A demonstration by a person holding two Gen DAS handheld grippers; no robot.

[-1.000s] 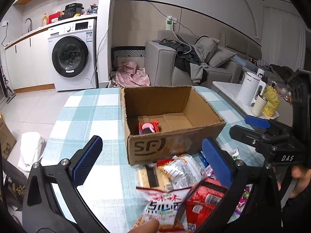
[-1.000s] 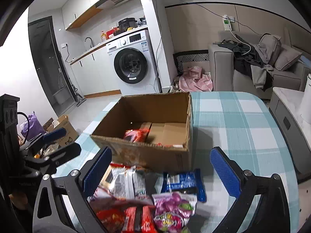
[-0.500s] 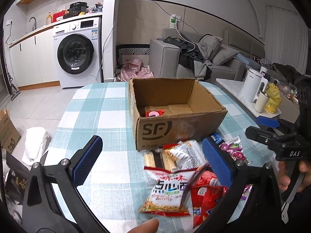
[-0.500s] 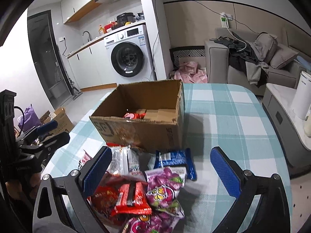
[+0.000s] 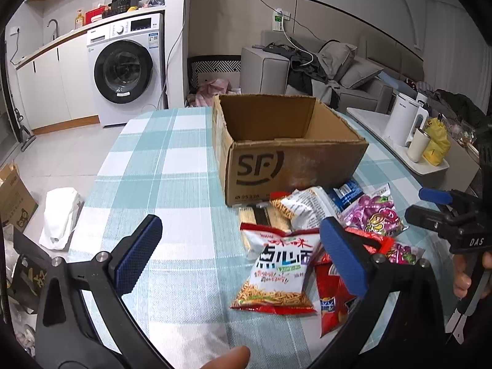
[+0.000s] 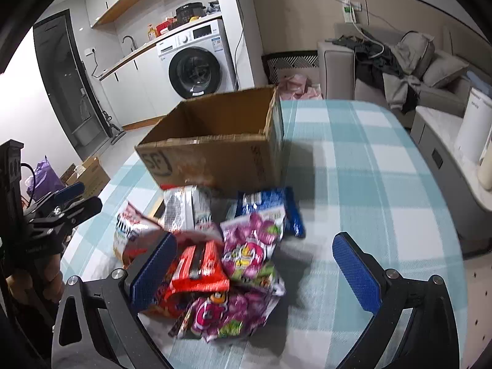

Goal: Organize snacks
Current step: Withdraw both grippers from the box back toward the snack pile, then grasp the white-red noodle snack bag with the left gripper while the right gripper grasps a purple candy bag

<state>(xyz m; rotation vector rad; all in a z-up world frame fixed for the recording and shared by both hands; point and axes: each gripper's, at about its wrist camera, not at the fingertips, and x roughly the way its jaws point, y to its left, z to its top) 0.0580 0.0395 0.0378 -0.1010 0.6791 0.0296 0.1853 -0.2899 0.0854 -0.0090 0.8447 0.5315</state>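
An open cardboard box (image 5: 295, 156) marked SF stands on the checked table; it also shows in the right wrist view (image 6: 221, 150). A pile of snack bags lies in front of it: a white and red noodle snack bag (image 5: 279, 270), red bags (image 6: 196, 270), purple candy bags (image 6: 249, 246) and a blue packet (image 6: 270, 206). My left gripper (image 5: 240, 252) is open and empty, above the table's near side left of the pile. My right gripper (image 6: 255, 267) is open and empty, above the pile.
The table (image 5: 172, 166) has a teal and white checked cloth. A washing machine (image 5: 126, 67) and a sofa (image 5: 338, 77) stand behind. A side table with a white kettle (image 5: 399, 120) is at the right. A white bag (image 5: 61, 215) lies on the floor at the left.
Both grippers have pulled back from the box and come lower; the box's inside has dropped out of sight and more of the snack pile shows. Both stay open.
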